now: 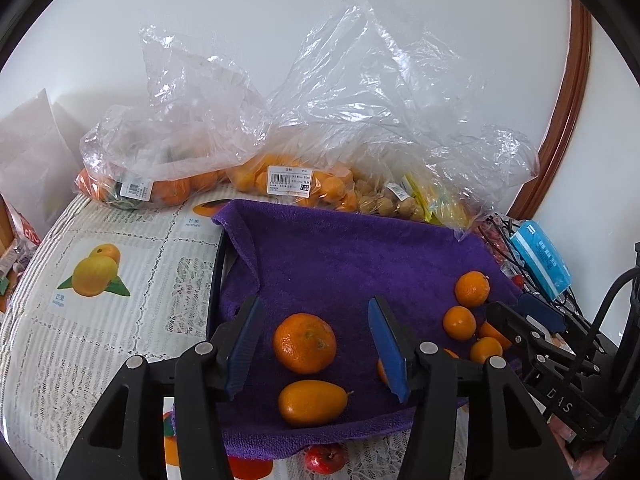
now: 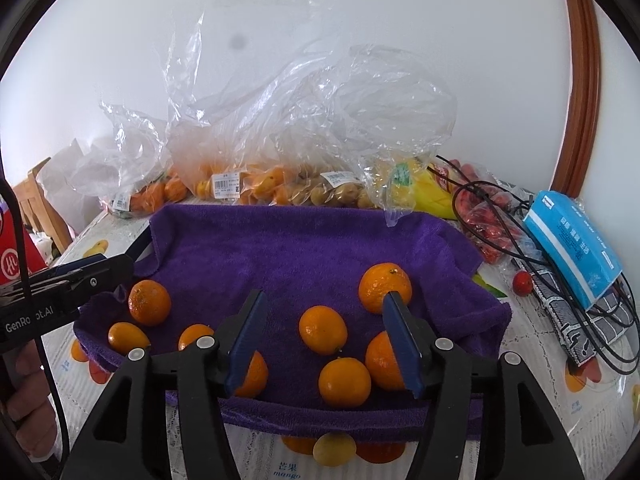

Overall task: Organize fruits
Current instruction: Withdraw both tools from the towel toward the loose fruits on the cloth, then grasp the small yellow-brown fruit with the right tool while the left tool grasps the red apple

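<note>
Where bags point(image 1: 280, 152) crowd towel point(image 1: 340, 248); perhaps bananas point(image 2: 424, 192)

Black claw point(image 1: 316, 344) frames, blue ribbed pads point(image 1: 386, 348), silver screws, white lettering

Orange point(image 2: 384, 362): partly hidden behind right gripper point(image 2: 326, 344) finger.
Bagged fruit point(image 1: 160, 188): blurred by plastic.
Price label point(image 1: 289, 179): print unreadable.

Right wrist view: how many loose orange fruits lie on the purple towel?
8 round orange fruits on the purple terry towel: three at left, two in the middle, one at back right, two partly behind the right gripper. More may be hidden.
</note>
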### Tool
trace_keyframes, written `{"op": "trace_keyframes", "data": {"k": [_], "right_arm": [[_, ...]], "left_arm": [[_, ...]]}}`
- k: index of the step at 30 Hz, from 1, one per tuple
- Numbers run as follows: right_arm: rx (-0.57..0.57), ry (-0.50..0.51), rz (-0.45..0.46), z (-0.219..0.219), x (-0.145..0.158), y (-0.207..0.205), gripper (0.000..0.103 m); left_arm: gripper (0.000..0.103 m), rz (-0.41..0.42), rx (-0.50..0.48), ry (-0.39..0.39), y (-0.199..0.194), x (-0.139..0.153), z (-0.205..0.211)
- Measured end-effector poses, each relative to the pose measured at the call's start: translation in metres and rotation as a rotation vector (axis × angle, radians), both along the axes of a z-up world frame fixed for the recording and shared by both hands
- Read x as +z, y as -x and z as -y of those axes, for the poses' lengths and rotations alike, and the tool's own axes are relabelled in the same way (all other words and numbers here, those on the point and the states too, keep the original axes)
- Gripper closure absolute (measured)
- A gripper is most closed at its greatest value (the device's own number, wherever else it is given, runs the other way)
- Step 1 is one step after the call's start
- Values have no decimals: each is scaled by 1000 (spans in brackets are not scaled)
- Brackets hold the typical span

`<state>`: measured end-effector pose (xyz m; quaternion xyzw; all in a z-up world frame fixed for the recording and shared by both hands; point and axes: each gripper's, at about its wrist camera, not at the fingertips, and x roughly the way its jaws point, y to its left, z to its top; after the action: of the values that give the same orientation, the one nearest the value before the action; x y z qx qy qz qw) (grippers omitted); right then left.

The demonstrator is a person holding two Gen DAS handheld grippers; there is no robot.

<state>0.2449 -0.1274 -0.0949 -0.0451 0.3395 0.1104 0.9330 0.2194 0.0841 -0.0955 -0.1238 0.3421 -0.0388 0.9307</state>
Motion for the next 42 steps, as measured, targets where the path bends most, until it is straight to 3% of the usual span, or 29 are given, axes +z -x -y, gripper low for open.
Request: {"op": "trace_keyframes", "data": {"k": [7, 12, 16, 22, 29, 37, 42], "right_arm": [[-22, 10, 8, 5, 7, 20, 43], [-52, 42, 31, 9, 10, 38, 43], [-65, 50, 28, 16, 9, 48, 43], [-44, -26, -70, 35, 0, 53, 44], [-33, -50, -162, 40, -28, 52, 60], [-4, 5, -215, 25, -48, 42, 63], [13, -7, -239, 23, -51, 38, 77]], "left_arm": [[51, 15, -3, -26, 13, 4, 6], [51, -21, 26, -45, 24, -2, 3], [49, -47, 46, -13, 40, -11, -9], [47, -75, 68, 15, 53, -23, -20], [46, -75, 69, 38, 60, -26, -22], [46, -106, 50, 47, 56, -33, -20], [46, -114, 23, 18, 57, -35, -14]]}}
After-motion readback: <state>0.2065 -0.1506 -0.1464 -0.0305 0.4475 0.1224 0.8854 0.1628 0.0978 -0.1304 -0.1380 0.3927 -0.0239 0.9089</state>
